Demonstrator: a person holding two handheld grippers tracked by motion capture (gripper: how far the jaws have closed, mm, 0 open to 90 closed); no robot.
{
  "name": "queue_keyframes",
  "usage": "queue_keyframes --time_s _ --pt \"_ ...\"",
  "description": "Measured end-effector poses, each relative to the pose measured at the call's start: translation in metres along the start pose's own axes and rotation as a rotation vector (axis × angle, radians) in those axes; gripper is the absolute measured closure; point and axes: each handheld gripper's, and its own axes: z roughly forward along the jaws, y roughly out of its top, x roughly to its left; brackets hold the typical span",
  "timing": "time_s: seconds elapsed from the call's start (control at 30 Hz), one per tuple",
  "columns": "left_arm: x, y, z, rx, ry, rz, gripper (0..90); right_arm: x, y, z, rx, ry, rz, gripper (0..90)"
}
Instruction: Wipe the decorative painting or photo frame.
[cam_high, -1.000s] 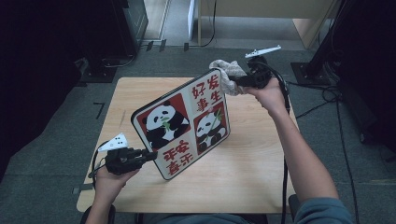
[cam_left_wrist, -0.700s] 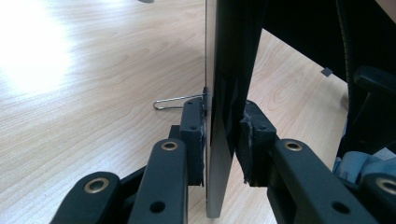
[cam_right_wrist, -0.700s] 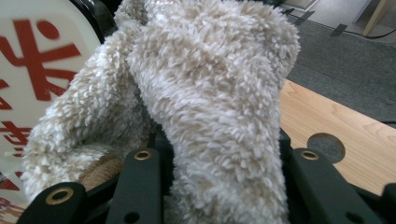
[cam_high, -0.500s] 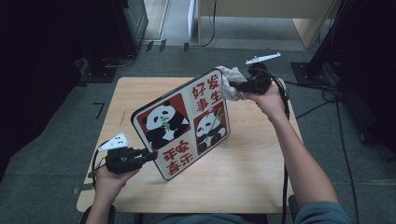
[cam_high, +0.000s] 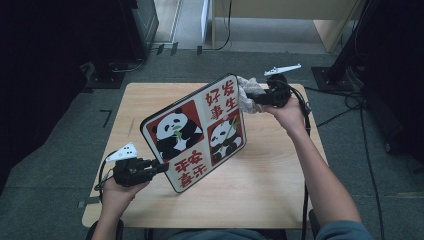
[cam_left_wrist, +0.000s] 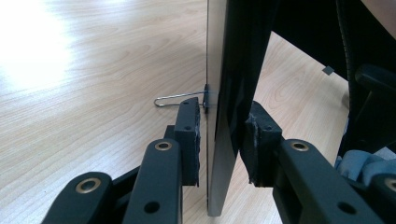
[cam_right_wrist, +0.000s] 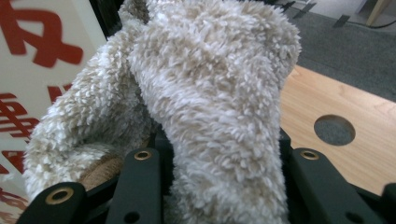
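Observation:
A white board (cam_high: 195, 130) with two panda pictures and red characters stands tilted over the wooden table (cam_high: 280, 190). My left gripper (cam_high: 162, 167) has the board's lower left edge between its jaws, which have just been opening. In the left gripper view (cam_left_wrist: 222, 135) one pad sits against the dark back of the board (cam_left_wrist: 217, 70), and a thin gap shows at the other pad. My right gripper (cam_high: 257, 98) is shut on a fluffy beige cloth (cam_high: 247, 92) at the board's upper right edge. The cloth (cam_right_wrist: 210, 93) bulges over those jaws beside the board (cam_right_wrist: 42, 46).
A wire clip handle (cam_left_wrist: 180, 99) sticks out from the board's edge just beyond the left jaws. The tabletop has a round hole (cam_right_wrist: 334, 129) near its far side. Cables (cam_high: 350, 100) lie on the carpet to the right, and dark furniture stands at the left.
My right gripper has sunk a little with the cloth along the board's upper right edge. The left hand and the board have stayed where they were.

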Motion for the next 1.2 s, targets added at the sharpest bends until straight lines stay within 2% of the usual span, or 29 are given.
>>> queue_keyframes --time_s 0.13,0.37,0.47,0.63,0.8,1.0,1.2 --pt "0.000 0.000 0.000 0.001 0.001 0.001 70.3 0.002 -0.005 0.001 -0.014 -0.013 -0.016 61.5" --pt "0.000 0.000 0.001 0.000 0.003 0.000 69.9 0.000 -0.013 0.004 0.000 -0.011 0.003 61.5" --pt "0.000 0.000 0.001 0.004 0.008 0.003 69.4 0.001 -0.016 0.004 -0.011 -0.020 -0.011 61.5" --pt "0.000 0.000 0.002 0.007 0.009 0.005 69.8 0.000 -0.024 0.005 -0.013 -0.011 0.014 61.5" --pt "0.000 0.000 0.002 0.012 0.012 0.009 69.9 -0.002 -0.031 0.006 -0.024 -0.009 0.016 61.5" --pt "-0.001 0.000 0.002 0.013 0.013 0.013 71.5 -0.004 -0.038 0.009 -0.008 -0.005 0.029 61.5" --pt "-0.001 0.000 0.003 0.015 0.013 0.012 71.7 -0.006 -0.047 0.011 -0.023 -0.001 0.033 61.5"
